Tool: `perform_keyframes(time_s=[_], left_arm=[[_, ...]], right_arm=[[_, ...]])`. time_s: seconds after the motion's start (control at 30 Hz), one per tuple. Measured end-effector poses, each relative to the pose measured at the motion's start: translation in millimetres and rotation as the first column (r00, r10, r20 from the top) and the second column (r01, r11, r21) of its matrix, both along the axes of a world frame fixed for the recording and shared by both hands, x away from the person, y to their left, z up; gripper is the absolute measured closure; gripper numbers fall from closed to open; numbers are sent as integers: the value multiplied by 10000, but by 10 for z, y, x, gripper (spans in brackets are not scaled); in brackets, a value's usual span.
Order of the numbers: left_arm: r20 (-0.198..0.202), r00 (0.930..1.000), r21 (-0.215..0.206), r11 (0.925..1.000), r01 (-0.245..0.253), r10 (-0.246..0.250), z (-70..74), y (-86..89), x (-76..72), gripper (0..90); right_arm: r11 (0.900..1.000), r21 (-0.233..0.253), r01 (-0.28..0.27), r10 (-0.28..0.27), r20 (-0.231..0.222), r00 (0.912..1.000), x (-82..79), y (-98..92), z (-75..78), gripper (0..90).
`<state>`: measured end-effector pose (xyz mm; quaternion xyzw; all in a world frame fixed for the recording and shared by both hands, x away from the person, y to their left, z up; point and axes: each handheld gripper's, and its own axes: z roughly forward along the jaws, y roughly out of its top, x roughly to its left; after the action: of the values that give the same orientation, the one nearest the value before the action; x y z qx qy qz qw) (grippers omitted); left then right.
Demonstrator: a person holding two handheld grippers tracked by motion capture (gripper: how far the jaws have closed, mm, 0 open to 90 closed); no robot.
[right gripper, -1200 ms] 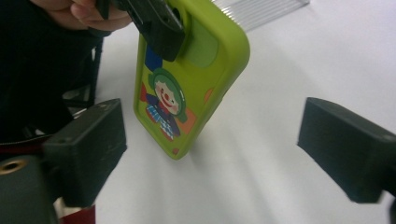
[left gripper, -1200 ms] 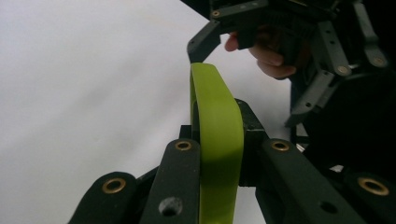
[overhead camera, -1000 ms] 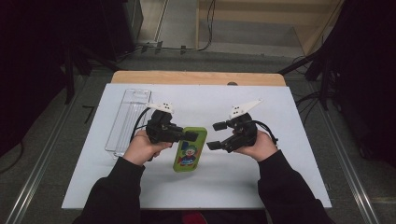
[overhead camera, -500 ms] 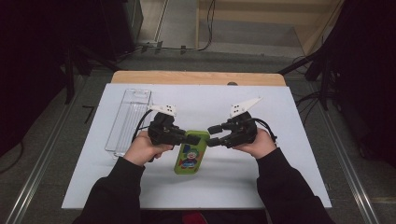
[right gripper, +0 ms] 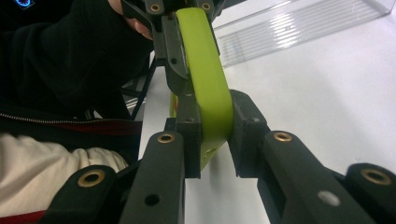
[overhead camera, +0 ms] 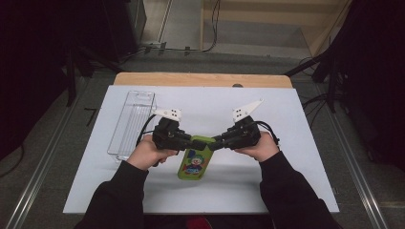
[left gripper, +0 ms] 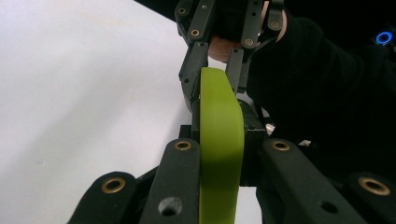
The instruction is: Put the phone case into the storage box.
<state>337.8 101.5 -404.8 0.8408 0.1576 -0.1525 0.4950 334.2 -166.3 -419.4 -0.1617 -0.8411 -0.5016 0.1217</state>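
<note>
A lime-green flat case (overhead camera: 193,164) with a clown picture lies lengthwise at the table's middle, its far end lifted between both grippers. My left gripper (overhead camera: 190,142) is shut on that end's left edge. My right gripper (overhead camera: 213,143) is shut on the right edge, facing the left one. In the left gripper view the green case (left gripper: 219,154) runs edge-on between my own jaws, and the right gripper (left gripper: 217,79) clamps it farther along. The right gripper view has the green case (right gripper: 208,88) pinched between the pads, with the left gripper (right gripper: 187,28) holding its other side.
A clear plastic tray (overhead camera: 131,124) stands lengthwise at the left of the white table sheet (overhead camera: 286,181); the clear tray (right gripper: 299,28) also lies behind the case. A wooden strip (overhead camera: 200,78) borders the table's far edge. Dark floor and cables lie beyond.
My right gripper has moved left from beside the case and shut on its far end. The left gripper has kept its hold, and the case has shifted slightly.
</note>
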Motion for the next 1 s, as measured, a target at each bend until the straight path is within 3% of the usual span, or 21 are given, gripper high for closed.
perform_keyframes(time_s=[0.2, 0.37, 0.5, 0.57, 0.6, 0.63, 0.7, 0.73, 0.87, 1.0], left_arm=[[-75, 10000, 34, 10000, 15, -15, -5, -6, -2, 811], [-199, 9996, 74, 9998, -179, 180, 2, -1, 10, 779], [-142, 9992, 149, 9992, -372, 375, 6, -8, -1, 727], [-128, 9964, 362, 9959, -831, 836, 24, 2, -3, 611], [-128, 9964, 362, 9959, -831, 836, 24, 2, -3, 555], [-285, 9915, 504, 9908, -1255, 1270, 44, 15, 7, 518], [-295, 9906, 470, 9902, -1319, 1333, 51, 27, 15, 500], [-253, 9894, 449, 9889, -1417, 1429, 58, 37, 16, 439], [-97, 9854, 598, 9837, -1693, 1702, 69, 66, 24, 358], [82, 9794, 566, 9778, -2020, 2018, 80, 92, 35, 325]], right_arm=[[9998, -213, -49, 45, -221, 9997, -5, 4, 21, 746], [9999, -77, -96, 92, -600, 9982, 17, 2, 22, 748], [9999, -88, -134, 128, -623, 9980, 13, 6, 28, 749], [9998, -174, -114, 105, -555, 9984, 5, -1, 36, 748], [9998, -181, -97, 87, -520, 9986, 5, -6, 38, 749], [9998, -192, -101, 92, -479, 9988, 3, -11, 41, 748], [9998, -206, 23, -33, -455, 9990, 3, -13, 42, 749], [9996, -258, 146, -158, -501, 9986, 1, -18, 45, 748], [9988, -335, 368, -388, -617, 9973, 2, -38, 51, 748], [9975, -207, 680, -693, -707, 9951, 16, -77, 60, 747]])
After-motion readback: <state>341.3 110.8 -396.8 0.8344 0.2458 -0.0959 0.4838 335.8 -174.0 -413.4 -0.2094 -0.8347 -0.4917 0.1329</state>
